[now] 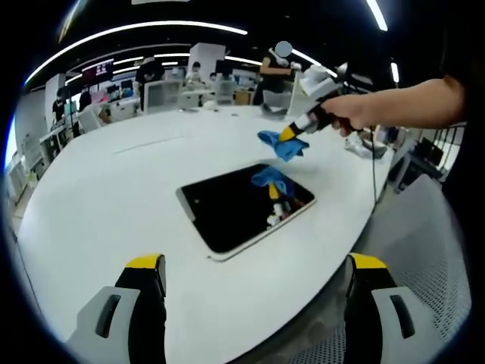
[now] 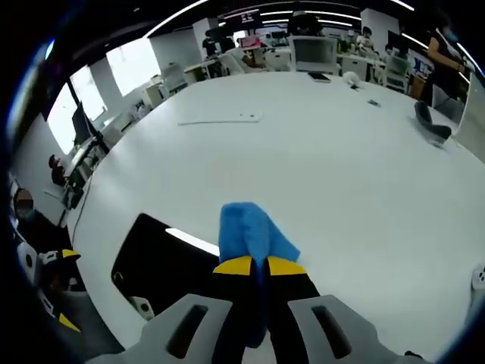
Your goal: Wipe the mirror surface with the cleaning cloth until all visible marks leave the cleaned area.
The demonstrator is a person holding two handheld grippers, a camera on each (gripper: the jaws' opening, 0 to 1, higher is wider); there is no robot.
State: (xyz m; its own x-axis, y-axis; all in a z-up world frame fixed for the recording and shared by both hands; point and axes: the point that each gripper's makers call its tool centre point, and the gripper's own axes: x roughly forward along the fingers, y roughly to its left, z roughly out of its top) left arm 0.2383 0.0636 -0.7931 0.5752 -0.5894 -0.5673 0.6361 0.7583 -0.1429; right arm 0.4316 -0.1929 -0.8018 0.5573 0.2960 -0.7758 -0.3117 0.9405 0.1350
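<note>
A dark rectangular mirror (image 1: 241, 206) with a pale frame lies flat on the white table (image 1: 114, 197); it reflects the blue cloth and a gripper. My right gripper (image 1: 291, 134), held by a hand, hangs above the mirror's far corner, shut on the blue cleaning cloth (image 1: 282, 145). In the right gripper view the blue cloth (image 2: 250, 231) sticks up from between the shut yellow-tipped jaws of the right gripper (image 2: 251, 267), with the mirror (image 2: 163, 262) below and to the left. My left gripper (image 1: 256, 269) stands open near the table's front edge, nothing between its jaws.
The table is large and white. A thin flat strip (image 2: 220, 119) lies far across it, and a dark object (image 2: 430, 121) sits near its far right edge. Desks, monitors and people stand beyond the table. Grey floor (image 1: 424, 243) shows past the table's right edge.
</note>
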